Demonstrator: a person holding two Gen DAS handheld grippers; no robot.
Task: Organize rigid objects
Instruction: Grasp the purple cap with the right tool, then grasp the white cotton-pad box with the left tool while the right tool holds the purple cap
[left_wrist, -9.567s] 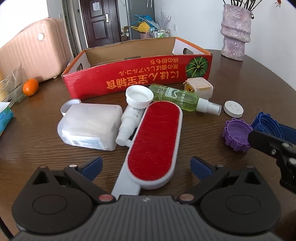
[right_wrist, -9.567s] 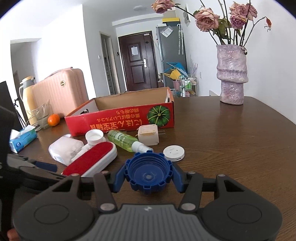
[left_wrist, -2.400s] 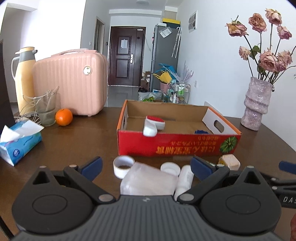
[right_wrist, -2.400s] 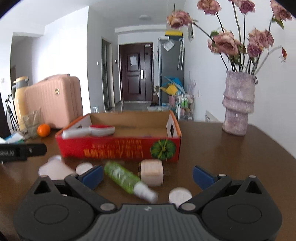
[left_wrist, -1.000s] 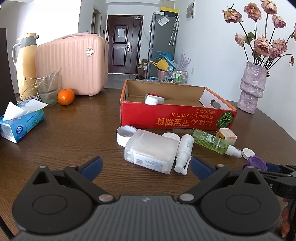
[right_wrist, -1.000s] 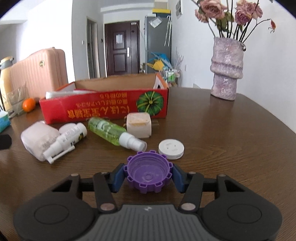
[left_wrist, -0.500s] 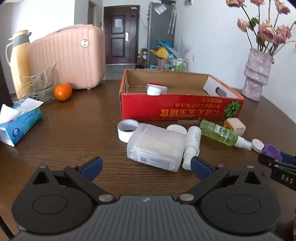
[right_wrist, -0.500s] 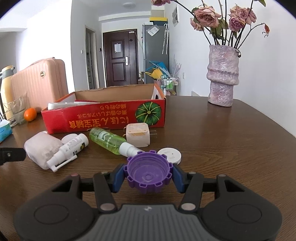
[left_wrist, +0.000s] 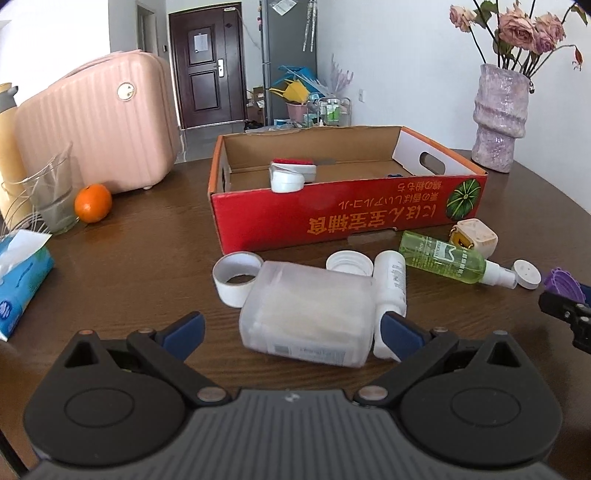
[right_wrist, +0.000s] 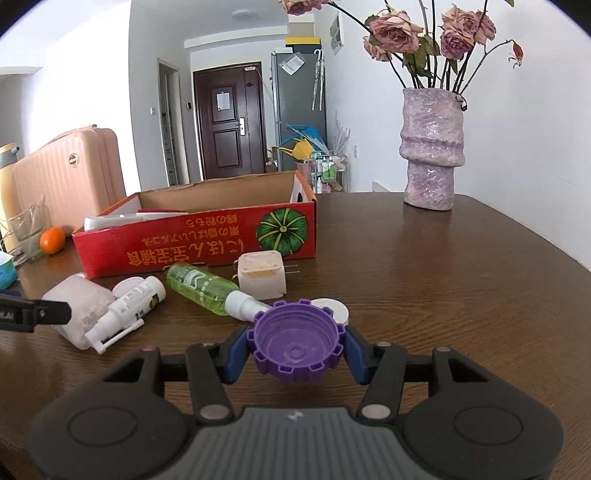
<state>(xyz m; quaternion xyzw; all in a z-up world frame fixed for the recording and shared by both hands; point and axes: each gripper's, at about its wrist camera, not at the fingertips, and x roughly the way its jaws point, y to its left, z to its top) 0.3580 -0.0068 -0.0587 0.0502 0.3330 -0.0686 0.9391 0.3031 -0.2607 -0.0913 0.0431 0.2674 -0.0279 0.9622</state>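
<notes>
Purple ribbed plastic cap (right_wrist: 295, 341) pinched in my right hand-held gripper (right_wrist: 295, 350).
L hand-held gripper (left_wrist: 291, 328) spread, empty; cap's notched rim could slip en route to red cardboard box (right_wrist: 199, 236).

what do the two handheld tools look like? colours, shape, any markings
Both match: a ribbed dark grey body, two black rounded housings with circular discs, and black linkage arms with silvery pivot pins leading to blue finger pads. This goes for the left tool and the right tool. The right-wrist view shows white lettering on the left tool's side, too cropped to read.
</notes>
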